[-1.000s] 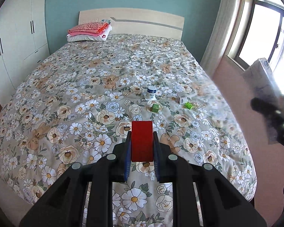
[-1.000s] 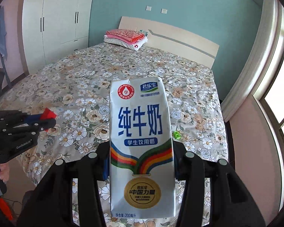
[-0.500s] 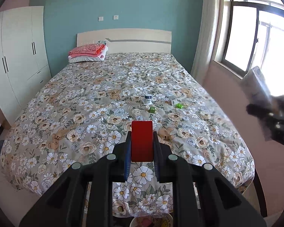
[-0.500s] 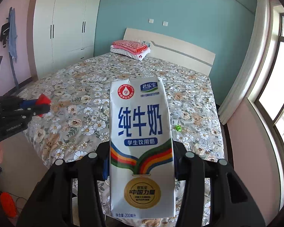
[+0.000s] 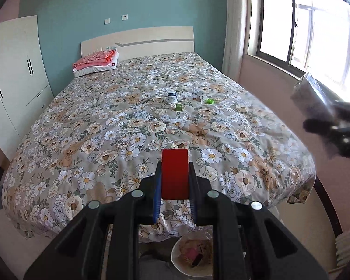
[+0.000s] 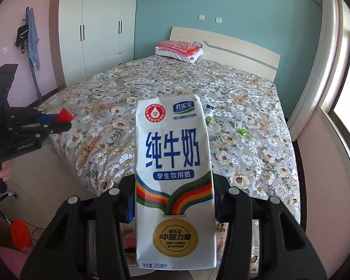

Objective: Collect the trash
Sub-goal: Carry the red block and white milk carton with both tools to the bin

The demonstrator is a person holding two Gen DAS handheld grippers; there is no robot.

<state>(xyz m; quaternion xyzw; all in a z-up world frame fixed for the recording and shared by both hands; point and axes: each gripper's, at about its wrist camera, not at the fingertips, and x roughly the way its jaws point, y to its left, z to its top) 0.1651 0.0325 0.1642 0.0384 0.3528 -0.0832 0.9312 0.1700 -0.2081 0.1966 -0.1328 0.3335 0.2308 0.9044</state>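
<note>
L tongs (image 5: 175,175) pinching red block (image 5: 175,173), R tongs (image 6: 173,186) clamped on milk carton (image 6: 173,177); both off foot of bed (image 5: 137,126). Bin (image 5: 193,254) w/ trash on floor below L tongs. Small jar (image 5: 172,96), green bits (image 5: 209,101) on bed mid.

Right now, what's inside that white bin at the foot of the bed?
The white bin holds some trash: a pink piece and a dark scrap beside it on crumpled lining. The left gripper, shut on a red block, covers the rest of the bin.
</note>
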